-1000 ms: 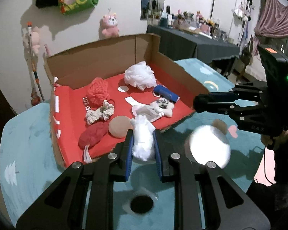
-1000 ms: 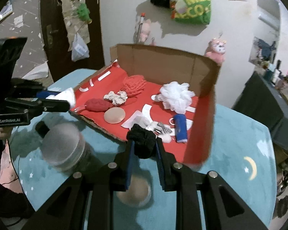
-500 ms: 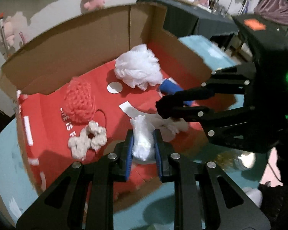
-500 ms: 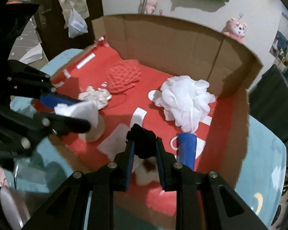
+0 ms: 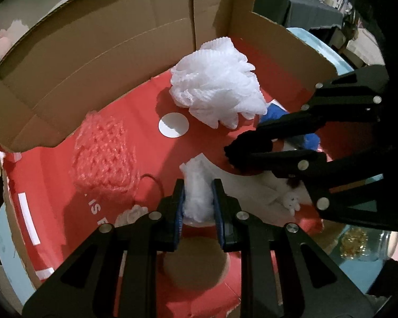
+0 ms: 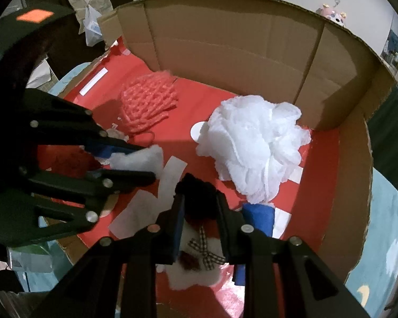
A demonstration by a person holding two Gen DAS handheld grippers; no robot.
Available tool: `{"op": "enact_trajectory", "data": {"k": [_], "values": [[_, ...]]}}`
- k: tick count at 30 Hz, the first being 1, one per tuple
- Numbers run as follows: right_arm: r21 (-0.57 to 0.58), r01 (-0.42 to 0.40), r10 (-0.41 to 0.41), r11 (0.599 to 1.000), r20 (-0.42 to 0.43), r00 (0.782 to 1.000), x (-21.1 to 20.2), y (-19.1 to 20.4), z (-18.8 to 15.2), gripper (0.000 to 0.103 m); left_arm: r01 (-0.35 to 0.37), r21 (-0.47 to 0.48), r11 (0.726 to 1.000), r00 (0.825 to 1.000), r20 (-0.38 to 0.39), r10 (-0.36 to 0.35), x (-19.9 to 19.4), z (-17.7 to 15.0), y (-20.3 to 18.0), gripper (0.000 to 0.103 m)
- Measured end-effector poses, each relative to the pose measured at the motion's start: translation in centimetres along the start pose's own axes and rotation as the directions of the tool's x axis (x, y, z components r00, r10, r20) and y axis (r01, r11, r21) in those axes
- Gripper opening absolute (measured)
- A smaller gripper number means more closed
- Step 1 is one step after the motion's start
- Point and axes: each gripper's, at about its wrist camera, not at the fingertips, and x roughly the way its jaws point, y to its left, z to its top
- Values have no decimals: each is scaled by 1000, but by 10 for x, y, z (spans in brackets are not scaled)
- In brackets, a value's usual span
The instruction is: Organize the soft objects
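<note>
White fluff (image 5: 197, 198) pinched in left tool (image 5: 198, 206) — long axis along fingers; right tool (image 6: 198, 212) pinching black fluff (image 6: 199, 198).

Both wrist views look steeply down, close over the cardboard box (image 5: 119, 61); both share its white mesh puff (image 6: 254, 145) toward 12 o'clock.

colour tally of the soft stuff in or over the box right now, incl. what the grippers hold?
White: 4 - mesh pouf, fluffy wad in left gripper, scrunchie, plush toy
Pink: 1 - knit piece
Black: 1 - fuzzy piece in right gripper
Blue: 1 - roll
Total: 7
</note>
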Motion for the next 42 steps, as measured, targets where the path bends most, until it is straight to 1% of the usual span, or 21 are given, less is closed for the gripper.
{"op": "enact_trajectory", "data": {"k": [4,8,13,18,21,23,25,26,27,29,32,34,38,39,40,42], "values": [[4,0,0,1000,-7,1000,-2,-4,-2,26,-2,7,1000,1000,-4,2,3,1,0,19],[2,3,-3,1000,-7,1000,-2,-5,-1,26,-22,14,1000,1000,-8,22,7,3,2,19],[-6,8,-8,1000,-8,1000,-1,-3,0,30,-16,9,1000,1000,1,16,5,4,2,20],[-8,23,-23,1000,-4,1000,-1,-3,0,40,-8,4,1000,1000,-7,8,8,2,5,23],[-8,30,-30,1000,-4,1000,-1,-2,1,44,4,-4,1000,1000,-18,-4,13,3,5,23],[-8,37,-37,999,-2,999,-2,-3,1,45,2,-13,1000,1000,-24,-3,15,0,8,24],[-7,44,-44,999,4,999,-7,-4,1,47,9,-20,1000,1000,-23,-10,14,0,10,26],[-5,45,-44,999,8,999,-9,-5,-1,49,9,-25,1000,1000,-23,-10,14,1,12,31],[-3,46,-46,999,12,999,-11,-6,-2,53,9,-29,1000,1000,-21,-10,13,0,13,44],[3,53,-53,999,22,998,-17,-9,-3,55,14,-39,999,1000,-13,-14,10,0,16,65],[20,55,-56,998,40,998,-27,-13,-6,56,7,-44,999,999,33,-6,0,-2,14,65],[36,61,-63,998,56,996,-36,-15,-8,58,6,-53,999,999,48,-3,-8,-3,15,65],[69,67,-74,995,118,990,-62,-13,-17,77,-4,-90,996,996,91,13,-29,-13,20,65],[78,69,-80,995,135,988,-70,-12,-21,81,-8,-111,994,994,111,20,-37,-18,22,66],[87,71,-83,994,154,985,-79,-10,-25,82,-7,-126,992,992,126,23,-43,-22,23,66],[104,83,-101,991,182,978,-90,-6,-32,92,-15,-149,989,987,156,39,-56,-31,23,70]]}}
